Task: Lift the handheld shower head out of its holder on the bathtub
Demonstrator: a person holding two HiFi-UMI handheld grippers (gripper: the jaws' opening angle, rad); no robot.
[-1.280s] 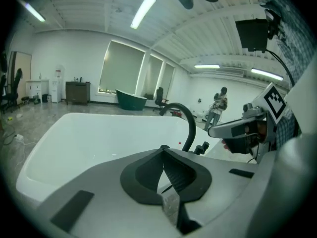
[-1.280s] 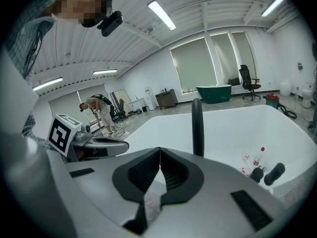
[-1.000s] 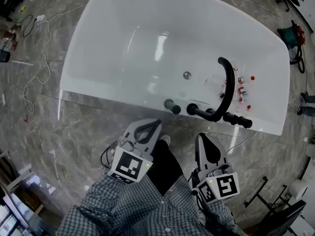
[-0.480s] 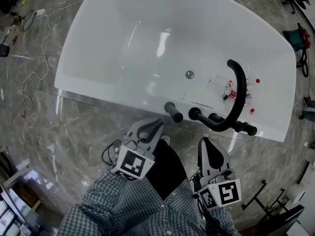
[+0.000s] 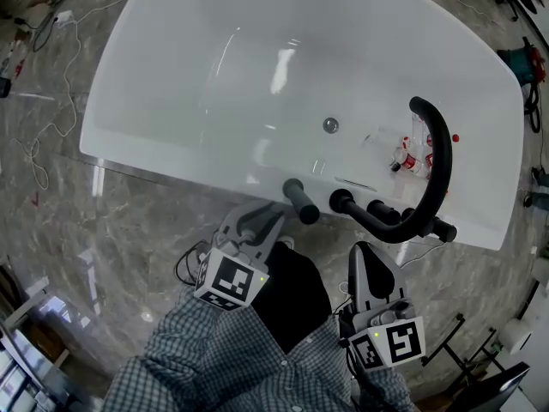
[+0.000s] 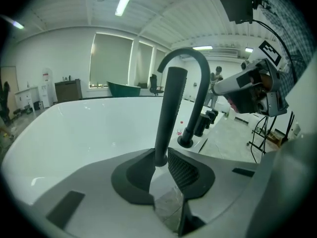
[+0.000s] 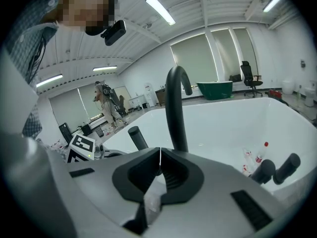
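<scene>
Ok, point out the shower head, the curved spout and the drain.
shower head (image 5: 299, 201), head view, middle of its handle
curved spout (image 5: 443, 163), head view, its arch
drain (image 5: 330, 125), head view, centre

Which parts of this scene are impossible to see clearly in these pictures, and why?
- The holder under the shower head: in the left gripper view the left gripper's opening jaws, nothing between them yet, cover it; in the head view it is too small.
- The labels of the bottles in the bathtub: too small, head view.
- The faucet base: right gripper view, behind the shut right gripper.

White bathtub (image 5: 214, 58); black shower head (image 5: 300, 202) (matte); grey veined marble floor (image 5: 129, 221); black-and-white checked shirt (image 5: 223, 359).
</scene>
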